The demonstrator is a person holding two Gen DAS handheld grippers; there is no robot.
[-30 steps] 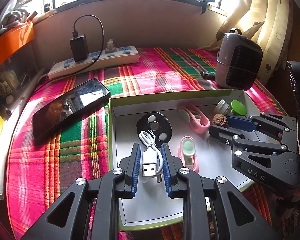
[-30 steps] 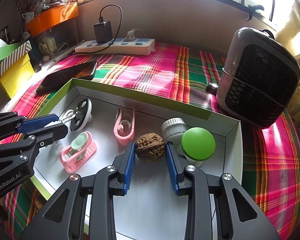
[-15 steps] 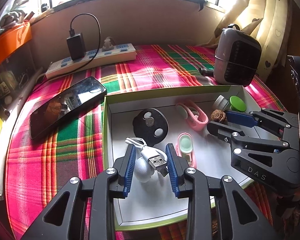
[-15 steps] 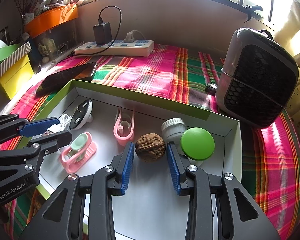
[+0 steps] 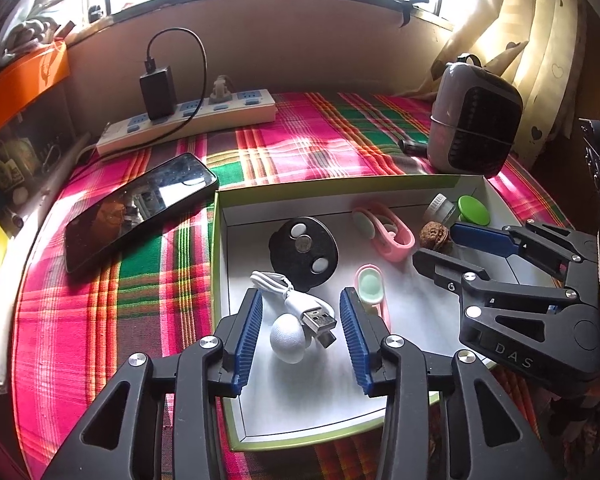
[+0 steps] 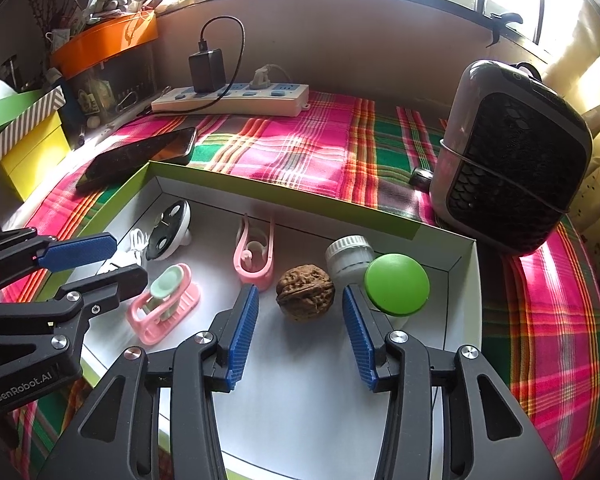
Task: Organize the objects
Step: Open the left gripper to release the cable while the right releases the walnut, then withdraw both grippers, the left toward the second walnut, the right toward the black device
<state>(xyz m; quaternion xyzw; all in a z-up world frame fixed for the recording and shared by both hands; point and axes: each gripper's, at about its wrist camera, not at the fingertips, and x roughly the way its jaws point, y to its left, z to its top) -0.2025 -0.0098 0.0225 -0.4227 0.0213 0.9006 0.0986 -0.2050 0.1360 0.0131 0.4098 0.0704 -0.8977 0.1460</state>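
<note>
A shallow white box with a green rim (image 5: 220, 280) (image 6: 228, 176) lies on the plaid cloth. My left gripper (image 5: 300, 300) hangs over its near left part, jaws opening; a white USB cable (image 5: 300, 308) and a small white ball (image 5: 288, 338) lie free between the pads. My right gripper (image 6: 300, 298) (image 5: 444, 246) stands over the right part, jaws opening, with a brown walnut (image 6: 305, 297) (image 5: 434, 235) loose between them, touching neither pad. Also in the box are a black disc (image 5: 303, 252), two pink clips (image 6: 164, 304) (image 6: 256, 256), a small white-capped jar (image 6: 348, 254) and a green lid (image 6: 396, 284).
A black phone (image 5: 140, 208) lies left of the box. A white power strip (image 5: 188, 120) with a black charger sits at the back. A grey heater (image 6: 512, 176) stands at the right, close to the box corner. Boxes and an orange tray (image 6: 104, 40) line the left.
Both grippers widened. The USB cable, pinched upright in the left pads a second ago, dropped onto the box floor. The right pads drew away from the walnut, which stayed put.
</note>
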